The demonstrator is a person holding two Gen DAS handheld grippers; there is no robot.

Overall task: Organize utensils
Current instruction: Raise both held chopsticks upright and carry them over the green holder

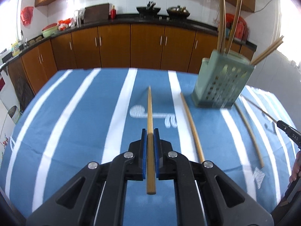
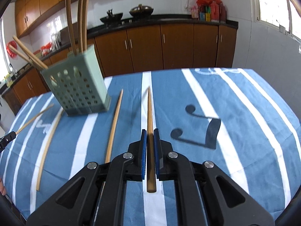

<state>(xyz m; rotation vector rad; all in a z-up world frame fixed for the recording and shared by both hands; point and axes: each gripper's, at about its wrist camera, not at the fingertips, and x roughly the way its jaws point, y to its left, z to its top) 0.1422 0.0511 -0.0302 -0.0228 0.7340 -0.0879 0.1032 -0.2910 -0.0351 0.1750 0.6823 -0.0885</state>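
My left gripper (image 1: 150,131) is shut on a wooden chopstick (image 1: 150,109) that points forward above the blue striped tablecloth (image 1: 84,113). My right gripper (image 2: 150,131) is shut on another wooden chopstick (image 2: 149,109), also pointing forward. A pale green perforated utensil holder (image 1: 222,81) stands at the right in the left wrist view and at the left in the right wrist view (image 2: 79,90), with several chopsticks in it. Two loose chopsticks (image 1: 191,124) (image 1: 250,131) lie on the cloth beside the holder; they also show in the right wrist view (image 2: 114,124) (image 2: 49,146).
The other gripper's tip with its chopstick shows at the right edge of the left wrist view (image 1: 287,130) and the left edge of the right wrist view (image 2: 7,138). Brown kitchen cabinets (image 1: 131,45) and a dark counter with woks (image 1: 148,10) stand behind the table.
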